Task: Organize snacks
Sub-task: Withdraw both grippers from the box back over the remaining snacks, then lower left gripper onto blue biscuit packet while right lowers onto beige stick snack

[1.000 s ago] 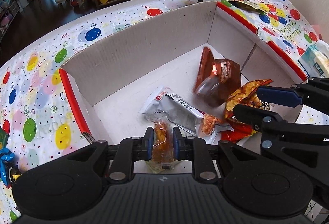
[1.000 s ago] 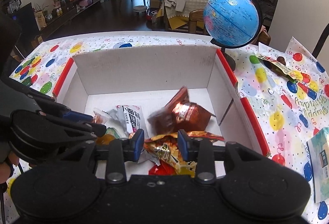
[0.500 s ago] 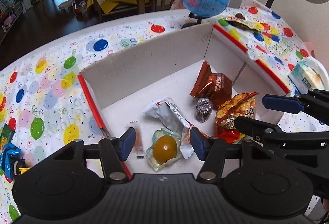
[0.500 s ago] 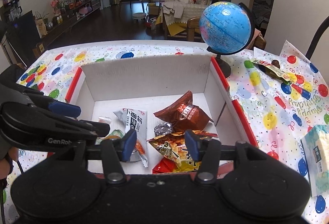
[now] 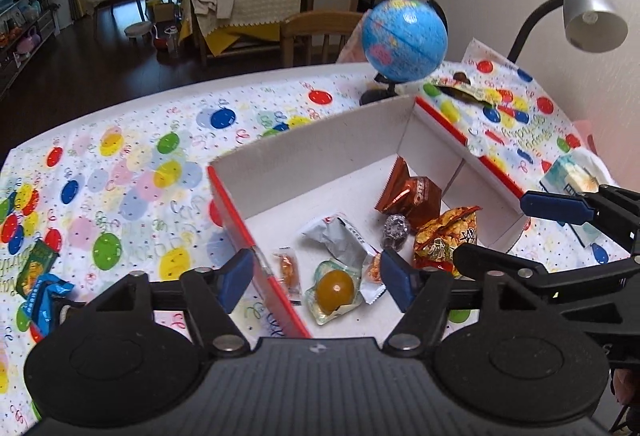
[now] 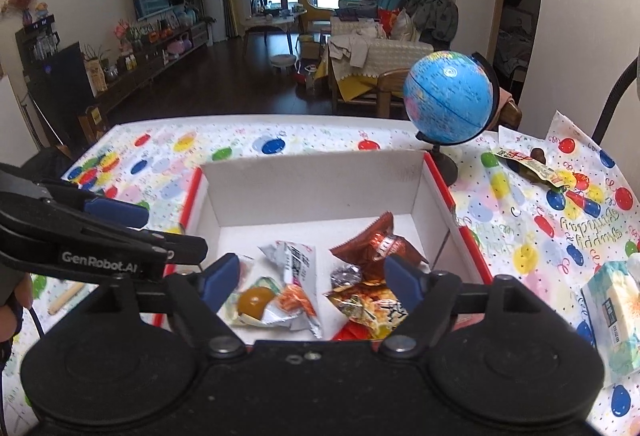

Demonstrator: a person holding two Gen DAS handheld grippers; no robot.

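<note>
Left wrist view first: your box [image 5: 320,152], white inside with red edges, sits on the balloon-print tablecloth [image 5: 132,164], and all the gathered snacks lie loose on its floor. Nearest you is a clear pack with an orange ball [image 5: 335,290] inside; a small orange sachet [image 5: 289,270] lies just beside it by the near red wall. A white wrapper [image 5: 340,240] sits behind them, a silver foil candy [image 5: 396,230] next to that, a brown pack [image 5: 412,192] toward the far corner, and a yellow-red chip bag [image 5: 450,236] at the right. Outside the box, a green pack [image 5: 36,268] and a blue wrapper [image 5: 44,300] lie on the cloth at your far left, and another snack [image 6: 528,162] lies past the globe [image 6: 448,98]. A tissue pack [image 6: 612,312] rests at the right edge.

Your left gripper [image 5: 318,278] has its jaws spreading apart, with nothing clamped; the orange-ball pack shows below the gap, lying free on the box floor. Your right gripper [image 6: 308,282] is likewise widening and grips nothing, its pads apart above the white wrapper and chip bag [image 6: 372,308].

Both tools tilt steeply down over the near side of the box, side by side, the right one's fingers crossing the left view's right edge.
</note>
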